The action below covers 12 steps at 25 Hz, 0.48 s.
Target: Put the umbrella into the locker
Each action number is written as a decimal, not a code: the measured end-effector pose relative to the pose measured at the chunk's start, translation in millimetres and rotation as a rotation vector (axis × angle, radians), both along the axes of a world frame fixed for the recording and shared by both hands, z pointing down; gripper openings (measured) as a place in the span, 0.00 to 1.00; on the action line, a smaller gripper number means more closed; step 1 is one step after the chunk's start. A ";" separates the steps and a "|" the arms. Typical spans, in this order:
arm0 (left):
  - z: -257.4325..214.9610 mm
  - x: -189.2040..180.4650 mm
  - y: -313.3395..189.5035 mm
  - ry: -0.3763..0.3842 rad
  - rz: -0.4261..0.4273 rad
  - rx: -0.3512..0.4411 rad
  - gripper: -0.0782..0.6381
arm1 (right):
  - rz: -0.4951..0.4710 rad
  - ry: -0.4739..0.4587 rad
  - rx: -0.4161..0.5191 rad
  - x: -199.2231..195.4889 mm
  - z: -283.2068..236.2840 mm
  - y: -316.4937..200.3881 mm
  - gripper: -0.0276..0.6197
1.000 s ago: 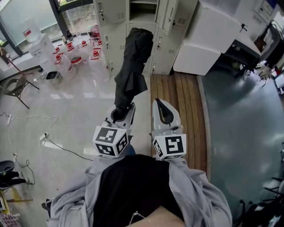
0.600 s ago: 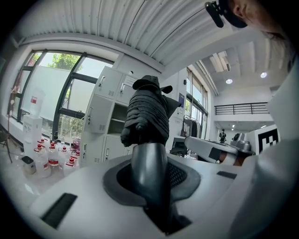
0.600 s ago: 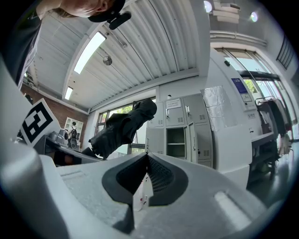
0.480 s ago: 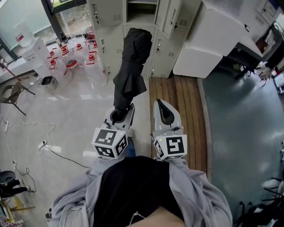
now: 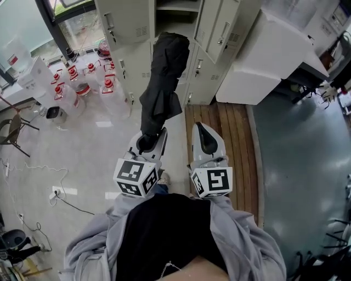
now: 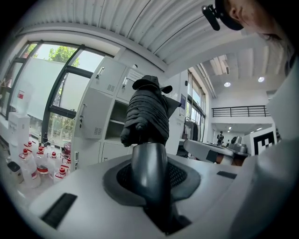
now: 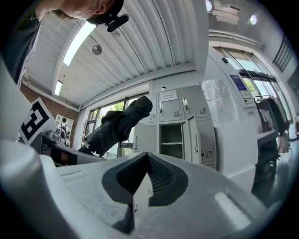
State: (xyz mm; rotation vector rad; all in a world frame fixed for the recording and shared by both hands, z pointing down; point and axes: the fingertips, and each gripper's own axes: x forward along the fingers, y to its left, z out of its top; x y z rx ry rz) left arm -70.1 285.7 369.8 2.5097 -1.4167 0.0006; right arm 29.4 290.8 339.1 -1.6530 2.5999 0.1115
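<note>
A folded black umbrella [image 5: 163, 77] sticks up and forward from my left gripper [image 5: 147, 141], which is shut on its dark handle [image 6: 148, 172]. In the left gripper view the umbrella's bundled canopy [image 6: 148, 114] stands right in front of the grey lockers. My right gripper [image 5: 204, 140] is beside the left one, shut with nothing in it. An open locker compartment [image 5: 174, 13] with a shelf lies straight ahead, and in the right gripper view the open compartment [image 7: 171, 140] sits to the right of the umbrella [image 7: 119, 123].
The open locker door [image 5: 216, 27] swings out to the right of the compartment. Several water bottles with red caps [image 5: 82, 82] stand on the floor at left. A white cabinet [image 5: 269, 60] is at right, a wooden floor strip [image 5: 225, 148] underfoot, a cable [image 5: 33, 170] lower left.
The lockers have come closer and the water bottles have slid left. Both grippers keep the same pose, the umbrella still held in the left one.
</note>
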 end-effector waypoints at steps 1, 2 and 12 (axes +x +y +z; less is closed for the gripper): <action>0.2 -2.1 -13.2 0.000 0.006 -0.003 0.22 | 0.007 -0.001 -0.003 -1.5 0.2 -13.1 0.05; 1.3 -3.8 -24.9 -0.002 0.012 -0.004 0.22 | 0.013 -0.001 -0.003 -2.9 0.8 -24.9 0.05; 11.8 -22.1 -105.2 0.007 0.057 -0.021 0.22 | 0.064 -0.008 -0.027 -21.6 10.6 -104.9 0.05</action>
